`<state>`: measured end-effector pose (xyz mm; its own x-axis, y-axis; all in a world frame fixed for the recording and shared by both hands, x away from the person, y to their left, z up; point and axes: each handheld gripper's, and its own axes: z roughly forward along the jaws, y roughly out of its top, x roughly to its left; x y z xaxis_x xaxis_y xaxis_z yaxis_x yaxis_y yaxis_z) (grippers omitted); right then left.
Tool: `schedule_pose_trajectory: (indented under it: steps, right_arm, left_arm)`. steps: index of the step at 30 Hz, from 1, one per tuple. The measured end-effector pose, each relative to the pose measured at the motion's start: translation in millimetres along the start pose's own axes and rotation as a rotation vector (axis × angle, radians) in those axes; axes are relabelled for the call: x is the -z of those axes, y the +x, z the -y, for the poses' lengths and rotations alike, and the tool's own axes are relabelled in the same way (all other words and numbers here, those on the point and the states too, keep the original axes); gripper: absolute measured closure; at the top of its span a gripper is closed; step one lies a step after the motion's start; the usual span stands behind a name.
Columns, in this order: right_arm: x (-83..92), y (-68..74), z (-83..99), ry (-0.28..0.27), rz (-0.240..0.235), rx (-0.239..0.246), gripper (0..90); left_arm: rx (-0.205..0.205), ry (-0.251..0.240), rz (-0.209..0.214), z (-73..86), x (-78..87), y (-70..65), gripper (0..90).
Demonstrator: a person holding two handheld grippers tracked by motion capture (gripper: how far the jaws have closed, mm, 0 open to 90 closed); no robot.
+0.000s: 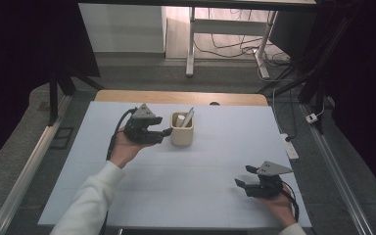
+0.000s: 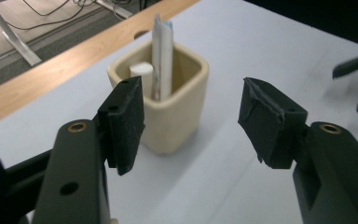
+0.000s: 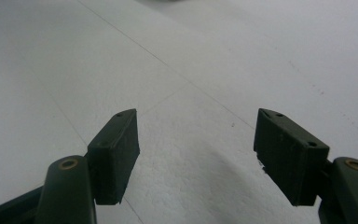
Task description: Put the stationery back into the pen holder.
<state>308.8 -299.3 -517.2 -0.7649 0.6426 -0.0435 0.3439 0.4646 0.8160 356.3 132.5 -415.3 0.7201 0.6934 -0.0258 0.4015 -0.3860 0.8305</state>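
Note:
A cream square cup (image 1: pixel 182 133) stands on the pale mat toward the back, left of centre. A tall white folded packet (image 1: pixel 189 116) and a short white cylinder (image 1: pixel 179 118) stand in it. My left gripper (image 1: pixel 166 132) is held just left of the cup, open, jaws pointing at it with nothing between them. In the left gripper view the cup (image 2: pixel 179 119) sits just beyond the open jaws of my left gripper (image 2: pixel 193 123), with the packet (image 2: pixel 163 51) upright inside. My right gripper (image 1: pixel 242 176) rests open near the front right, over bare mat (image 3: pixel 196 154).
The pale mat (image 1: pixel 186 186) covers a wooden table whose bare edge (image 1: pixel 181 97) runs along the back, with a small hole (image 1: pixel 214 103) in it. Desk legs and cables (image 1: pixel 225 46) stand on the floor beyond. A power strip (image 1: pixel 291 147) lies off the mat's right edge.

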Motion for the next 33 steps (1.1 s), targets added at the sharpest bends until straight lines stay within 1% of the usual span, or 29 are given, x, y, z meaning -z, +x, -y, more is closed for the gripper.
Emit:
schedule_pose_trajectory:
  steps: [4, 9, 13, 16, 22, 27, 33]
  right_arm:
    - [0.0, 0.3, 0.0, 0.002, 0.001, 0.000, 30.2]
    - [-0.3, 0.8, 0.1, 0.005, 0.000, -0.002, 30.2]
    - [-0.3, 0.7, 0.2, 0.006, 0.003, 0.000, 30.1]
    - [-0.3, 0.8, 0.3, 0.006, 0.001, -0.001, 30.1]
    - [-0.3, 1.1, 0.3, 0.007, 0.002, 0.000, 30.1]
    - [0.1, 1.3, 0.3, 0.012, 0.007, 0.000, 30.0]
    - [0.0, 1.6, 0.7, 0.010, 0.013, -0.002, 29.9]
  left_arm:
    - [0.011, -0.004, -0.004, 17.6, 8.9, -4.7, 39.1]
    - [0.036, -0.011, -0.002, 40.9, 18.8, -9.6, 38.9]
    - [0.054, -0.005, -0.012, 62.0, 28.1, -13.4, 38.7]
    - [0.060, 0.000, -0.017, 74.5, 35.7, -15.7, 38.6]
    - [0.071, 0.023, -0.041, 101.3, 49.9, -19.6, 37.4]
    - [0.079, 0.022, -0.050, 117.8, 59.5, -21.2, 36.6]
    - [0.087, 0.027, -0.057, 130.5, 66.6, -21.6, 35.8]
